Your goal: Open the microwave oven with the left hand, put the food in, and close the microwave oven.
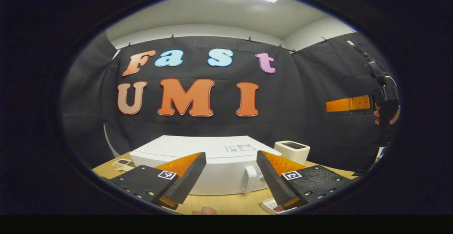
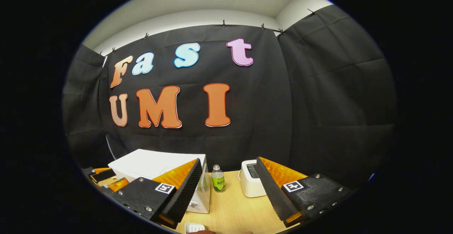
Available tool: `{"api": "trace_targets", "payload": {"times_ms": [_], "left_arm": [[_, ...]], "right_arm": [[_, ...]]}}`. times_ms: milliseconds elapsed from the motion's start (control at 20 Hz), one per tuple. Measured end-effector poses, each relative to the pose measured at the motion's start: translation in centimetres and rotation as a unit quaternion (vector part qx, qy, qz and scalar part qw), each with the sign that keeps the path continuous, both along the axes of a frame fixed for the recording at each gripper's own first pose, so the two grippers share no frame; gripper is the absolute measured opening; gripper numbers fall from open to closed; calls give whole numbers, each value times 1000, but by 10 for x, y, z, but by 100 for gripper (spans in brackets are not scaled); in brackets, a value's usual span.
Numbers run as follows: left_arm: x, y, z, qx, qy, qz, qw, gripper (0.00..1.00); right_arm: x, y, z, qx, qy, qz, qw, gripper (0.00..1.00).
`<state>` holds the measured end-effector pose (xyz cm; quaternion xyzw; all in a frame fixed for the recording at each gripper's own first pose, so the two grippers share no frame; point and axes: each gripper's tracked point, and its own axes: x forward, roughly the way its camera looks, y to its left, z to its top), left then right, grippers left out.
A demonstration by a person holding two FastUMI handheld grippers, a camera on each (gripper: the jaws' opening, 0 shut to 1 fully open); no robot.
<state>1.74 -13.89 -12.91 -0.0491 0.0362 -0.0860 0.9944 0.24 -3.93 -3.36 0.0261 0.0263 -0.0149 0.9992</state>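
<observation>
- 1 microwave point(image 1: 219, 166), white, door shut, sits on the wood table point(image 1: 226, 204) right ahead of the left gripper point(image 1: 231, 172); 1 handle point(image 1: 250, 179) on its front, right side.
- Left gripper: both fingers spread wide, nothing btwn them, not touching the microwave; it hangs above the table in front of the door.
- Right gripper point(image 2: 229, 177): also wide open, empty, held over the table. In left gripper view it shows far right, up high point(image 1: 348, 104), w/ a hand point(image 1: 385, 115) on it.
- Right gripper view: microwave point(image 2: 152, 165) at left, partly behind the gripper's left finger.
- 1 small bottle point(image 2: 218, 179) w/ green label, upright, just beside the microwave's right side.
- 1 white toaster point(image 2: 250, 182) w/ a top slot, right of the bottle, apart from it; same toaster point(image 1: 292, 150) seen past the microwave's right corner in left gripper view.
- 1 tray of food point(image 1: 124, 164) on the table at the microwave's left; contents too small to tell.
- 1 white dish point(image 2: 194, 227) at the table's near edge, cut off; what's in it — can't tell.
</observation>
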Motion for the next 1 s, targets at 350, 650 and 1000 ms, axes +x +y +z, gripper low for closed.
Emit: {"api": "trace_targets", "payload": {"times_ms": [350, 650, 1000], "left_arm": [[19, -37, -65, 12, 28, -13, 999, 92], [37, -54, -119, 17, 51, -5, 999, 92], [54, -63, -160, 15, 75, -3, 997, 75]], "right_arm": [[-1, -12, -13, 4, -4, 1, 1000, 95], [-7, -21, -12, -6, -16, 4, 1000, 95], [-18, -21, -11, -2, -23, 10, 1000, 96]]}}
